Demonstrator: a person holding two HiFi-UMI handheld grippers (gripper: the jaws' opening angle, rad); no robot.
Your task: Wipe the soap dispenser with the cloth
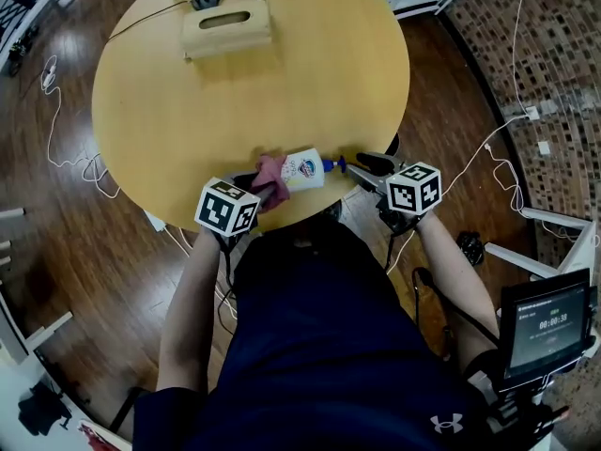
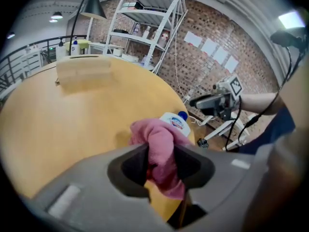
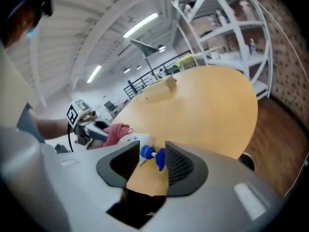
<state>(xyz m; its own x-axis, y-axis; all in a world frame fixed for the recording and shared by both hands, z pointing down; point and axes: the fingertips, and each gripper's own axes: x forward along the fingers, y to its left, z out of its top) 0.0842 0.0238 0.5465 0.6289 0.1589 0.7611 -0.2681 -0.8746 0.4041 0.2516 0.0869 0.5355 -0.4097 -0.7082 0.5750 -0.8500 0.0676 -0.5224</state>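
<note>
Round wooden bench (image 1: 310,83), slotted box (image 1: 225,28) at top; left gripper (image 1: 268,194) jaws clamp crumpled pink cloth (image 1: 269,169), right gripper (image 1: 362,165) jaws pinch bottle's (image 1: 303,169) blue pump (image 1: 334,165).

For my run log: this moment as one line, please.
left gripper: jaws shut on pink cloth; cloth: against soap dispenser; soap dispenser: lying on table; right gripper: jaws shut on blue pump

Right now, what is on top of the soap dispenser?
The pink cloth, shut in the left hand-held gripper, lies over the base end of the soap dispenser. Its label and blue pump show; what's under the cloth is covered.
</note>
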